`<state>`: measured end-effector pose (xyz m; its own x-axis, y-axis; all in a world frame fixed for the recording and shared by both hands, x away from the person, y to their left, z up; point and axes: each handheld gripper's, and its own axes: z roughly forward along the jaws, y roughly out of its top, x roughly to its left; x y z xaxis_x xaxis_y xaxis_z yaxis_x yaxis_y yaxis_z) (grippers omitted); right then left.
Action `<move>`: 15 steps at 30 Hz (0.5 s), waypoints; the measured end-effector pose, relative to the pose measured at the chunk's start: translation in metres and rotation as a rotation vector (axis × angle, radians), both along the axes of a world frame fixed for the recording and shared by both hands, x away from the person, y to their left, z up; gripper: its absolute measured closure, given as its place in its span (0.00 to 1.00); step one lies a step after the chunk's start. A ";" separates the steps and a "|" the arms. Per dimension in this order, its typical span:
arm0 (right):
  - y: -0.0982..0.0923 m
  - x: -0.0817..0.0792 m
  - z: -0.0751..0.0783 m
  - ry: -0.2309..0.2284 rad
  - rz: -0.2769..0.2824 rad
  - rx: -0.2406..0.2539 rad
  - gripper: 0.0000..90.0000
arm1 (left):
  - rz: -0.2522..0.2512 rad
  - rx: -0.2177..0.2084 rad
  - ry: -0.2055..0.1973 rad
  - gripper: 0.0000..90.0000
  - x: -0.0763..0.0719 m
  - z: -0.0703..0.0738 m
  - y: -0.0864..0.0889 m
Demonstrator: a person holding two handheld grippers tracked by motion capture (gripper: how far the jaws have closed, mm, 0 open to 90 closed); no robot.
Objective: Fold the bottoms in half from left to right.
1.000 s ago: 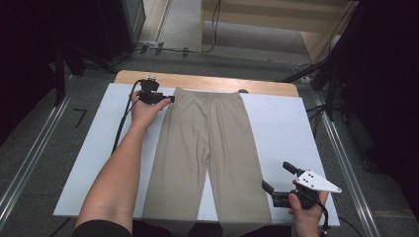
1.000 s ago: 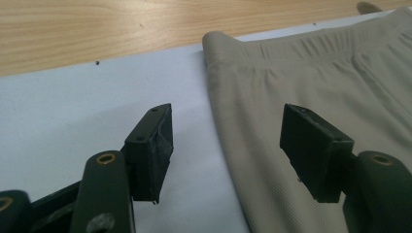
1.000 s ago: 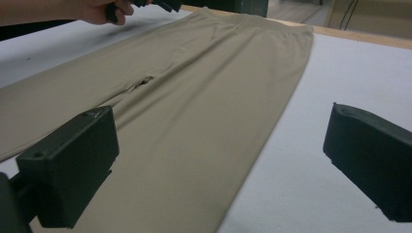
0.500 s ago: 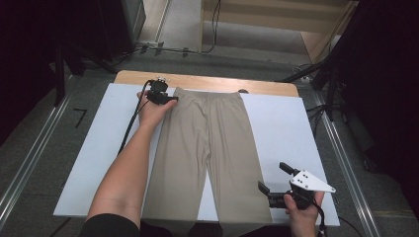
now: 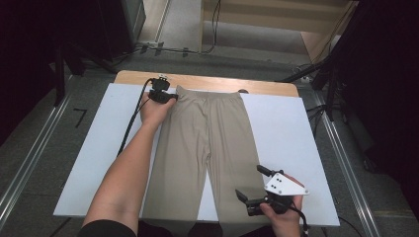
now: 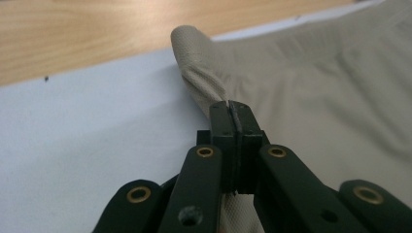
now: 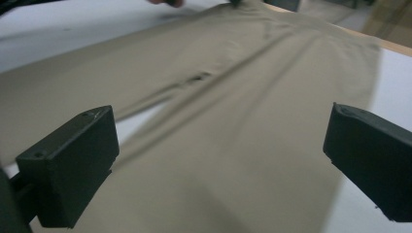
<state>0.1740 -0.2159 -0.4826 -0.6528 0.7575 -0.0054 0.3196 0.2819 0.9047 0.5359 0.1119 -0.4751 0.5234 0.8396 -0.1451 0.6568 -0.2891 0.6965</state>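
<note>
So, the white board (image 5: pixel 296 148) covers most of the wooden table (image 5: pixel 207 81), and on it lie the beige trousers (image 5: pixel 197 148), spread flat. Their long axis runs from the far edge toward the person: waistband at the far end, both leg hems pointing back to the near edge. Up at the waistband's left corner, the left gripper (image 5: pixel 170 97) has just been closing, and its jaws are now clamped tight on a pinch of the fabric, which bunches up ahead of them in the left gripper view (image 6: pixel 232 109). Down at the near end, the right gripper (image 5: pixel 253 182) hangs over the right leg near its hem, jaws spread wide, cloth below them, nothing held.
</note>
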 end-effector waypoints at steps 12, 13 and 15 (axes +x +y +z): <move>0.109 -0.010 0.020 0.080 0.015 -0.025 0.34 | -0.059 -0.059 -0.027 1.00 -0.012 0.033 0.002; 0.119 -0.010 0.021 0.083 0.010 -0.033 0.34 | -0.066 -0.059 -0.021 1.00 -0.012 0.033 0.001; 0.139 -0.007 0.022 0.117 0.047 -0.049 0.34 | -0.073 -0.044 -0.024 1.00 -0.014 0.033 -0.002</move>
